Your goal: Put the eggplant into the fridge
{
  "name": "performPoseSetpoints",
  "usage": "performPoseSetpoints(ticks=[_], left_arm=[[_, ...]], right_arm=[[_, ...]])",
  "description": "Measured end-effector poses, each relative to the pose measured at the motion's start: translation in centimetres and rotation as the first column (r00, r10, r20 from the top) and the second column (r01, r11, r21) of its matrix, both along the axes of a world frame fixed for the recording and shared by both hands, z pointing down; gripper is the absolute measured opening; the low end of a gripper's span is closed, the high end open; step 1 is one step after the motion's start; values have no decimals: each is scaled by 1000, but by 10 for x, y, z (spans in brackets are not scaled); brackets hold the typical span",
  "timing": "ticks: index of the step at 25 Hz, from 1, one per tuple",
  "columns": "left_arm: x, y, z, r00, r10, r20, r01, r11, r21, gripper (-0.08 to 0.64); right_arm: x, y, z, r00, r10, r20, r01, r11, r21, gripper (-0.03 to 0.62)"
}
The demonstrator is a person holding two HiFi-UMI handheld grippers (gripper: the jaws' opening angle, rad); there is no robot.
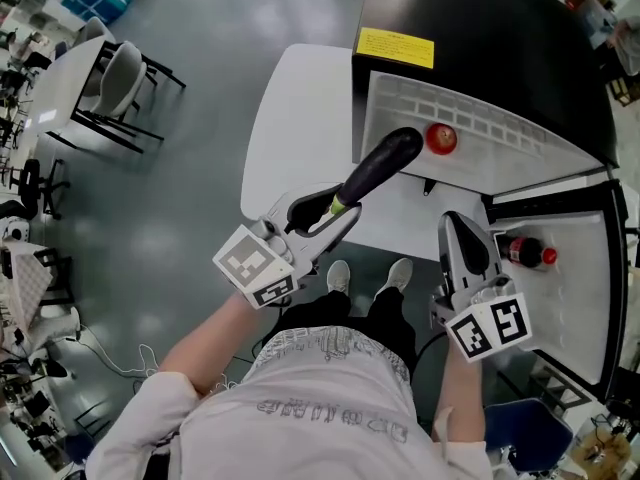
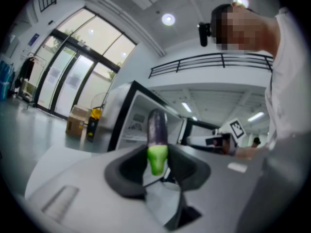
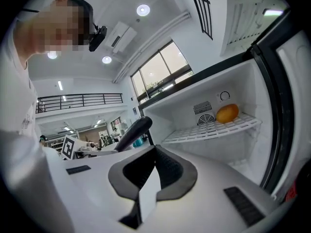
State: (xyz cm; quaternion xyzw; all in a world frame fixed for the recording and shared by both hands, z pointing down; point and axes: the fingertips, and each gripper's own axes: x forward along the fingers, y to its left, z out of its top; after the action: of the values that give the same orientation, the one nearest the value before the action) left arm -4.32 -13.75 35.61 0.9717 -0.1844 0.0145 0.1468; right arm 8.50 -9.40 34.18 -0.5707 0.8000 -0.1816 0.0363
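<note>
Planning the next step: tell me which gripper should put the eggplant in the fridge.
Left. The left gripper grips the eggplant by its green end, aimed at the open fridge; the right gripper is empty, jaws together.

white wire fridge shelf [image 1: 500, 143] — one round orange-red fruit [image 1: 441, 138] on it.

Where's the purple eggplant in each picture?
Head view: eggplant in the middle, pinched in the left tool, tip toward the open fridge.
Left gripper view: eggplant at centre, sticking up between the jaws.
Right gripper view: eggplant left of centre.
Shared landmark: the open fridge.
</note>
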Motion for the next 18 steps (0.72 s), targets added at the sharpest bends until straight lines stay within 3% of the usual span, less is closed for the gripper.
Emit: performPoseSetpoints(ticks=[8,18], left_arm=[[28,-24,-9,994,-99,39,100,995,-4,133],[60,-49,4,984,-161,76,160,987,26,133]], right_arm=[[22,-28,-14,996,-91,-18,91,996,1,5],[40,-50,1,985,-171,7,171,985,8,5]])
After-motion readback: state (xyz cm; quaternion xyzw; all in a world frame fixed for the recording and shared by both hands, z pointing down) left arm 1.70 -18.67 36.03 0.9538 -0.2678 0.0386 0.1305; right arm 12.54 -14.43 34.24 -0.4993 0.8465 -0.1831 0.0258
